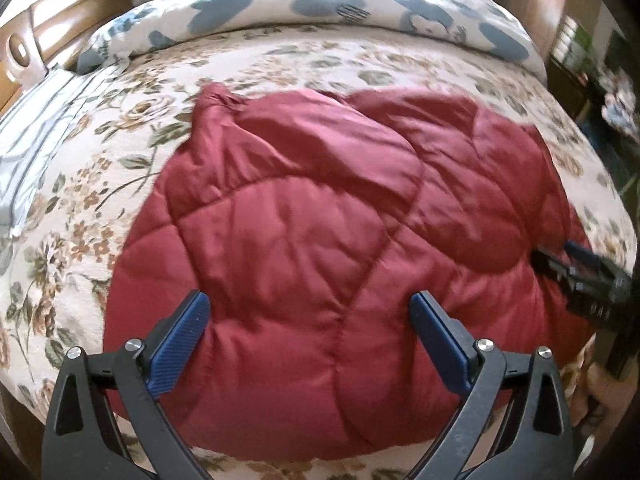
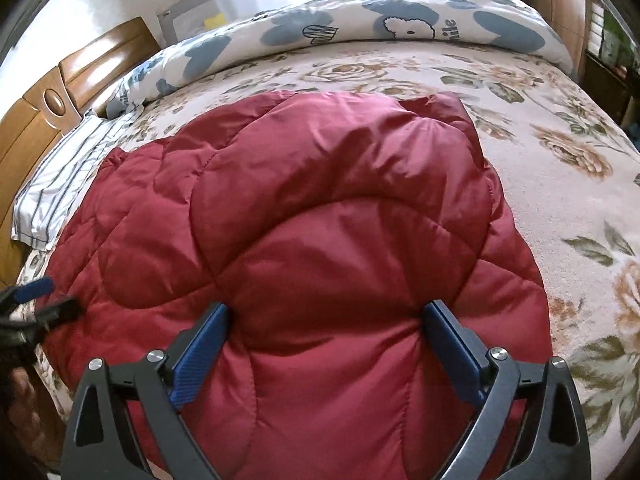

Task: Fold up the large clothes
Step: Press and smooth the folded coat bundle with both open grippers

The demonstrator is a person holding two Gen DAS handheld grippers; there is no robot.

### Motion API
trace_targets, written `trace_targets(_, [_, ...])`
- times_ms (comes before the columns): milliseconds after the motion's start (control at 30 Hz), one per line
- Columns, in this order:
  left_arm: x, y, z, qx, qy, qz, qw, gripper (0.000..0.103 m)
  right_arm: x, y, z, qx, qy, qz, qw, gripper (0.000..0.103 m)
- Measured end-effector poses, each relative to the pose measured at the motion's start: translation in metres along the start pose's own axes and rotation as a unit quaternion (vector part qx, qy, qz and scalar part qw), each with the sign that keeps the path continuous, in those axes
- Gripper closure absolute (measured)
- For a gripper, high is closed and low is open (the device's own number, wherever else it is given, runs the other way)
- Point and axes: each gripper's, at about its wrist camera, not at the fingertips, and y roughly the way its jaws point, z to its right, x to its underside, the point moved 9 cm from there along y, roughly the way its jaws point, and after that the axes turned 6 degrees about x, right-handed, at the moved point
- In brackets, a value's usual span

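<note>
Left gripper and right gripper: both spread wide, gripping nothing, poised over puffy red quilted jacket lying bunched on floral bedspread. Likely trouble: slick padded fabric slipping out, thick layers springing apart, fold lopsided.

Floral bedspread; blue-patterned duvet at far edge; striped pillow; wooden headboard.

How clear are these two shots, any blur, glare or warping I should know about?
Left wrist view: strong fisheye bending, the bed bulges like a dome; the right gripper at the edge is smeared by motion blur; the top is washed out by backlight. Right wrist view: sharper, stitching on the red quilted jacket reads clearly; glare on the wooden headboard; the left gripper is blurred.
</note>
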Motion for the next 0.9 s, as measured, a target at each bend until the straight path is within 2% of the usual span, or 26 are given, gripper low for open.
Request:
trace_targets(100, [-0.001, 0.012, -0.008, 0.004, -0.012, -0.017, 0.9998, 0.002, -0.001, 0.001, 0.001, -0.001, 0.002, 0.001, 1.0, 0.005])
trace_targets(300, [-0.005, 0.023, -0.009, -0.004, -0.007, -0.022, 0.9997, 0.001, -0.002, -0.002, 0.001, 0.008, -0.002, -0.002, 1.0, 0.007])
trace_targets(467, [-0.007, 0.025, -0.01, -0.002, -0.009, -0.023, 0.9997, 0.001, -0.021, -0.037, -0.014, 0.001, -0.018, 0.045, 0.999, 0.008])
trace_targets(567, [-0.007, 0.026, -0.011, -0.004, -0.008, -0.023, 0.9997, 0.001, -0.026, -0.027, -0.022, -0.014, -0.022, 0.022, 0.999, 0.008])
trace_targets(667, [-0.008, 0.027, -0.011, -0.004, -0.006, -0.023, 0.9997, 0.001, -0.017, 0.002, -0.018, -0.005, -0.026, -0.016, 1.0, 0.004])
trace_targets(900, [-0.007, 0.031, -0.011, -0.008, 0.0, -0.021, 0.9997, 0.0, -0.017, 0.012, -0.01, -0.011, -0.007, -0.006, 1.0, 0.002])
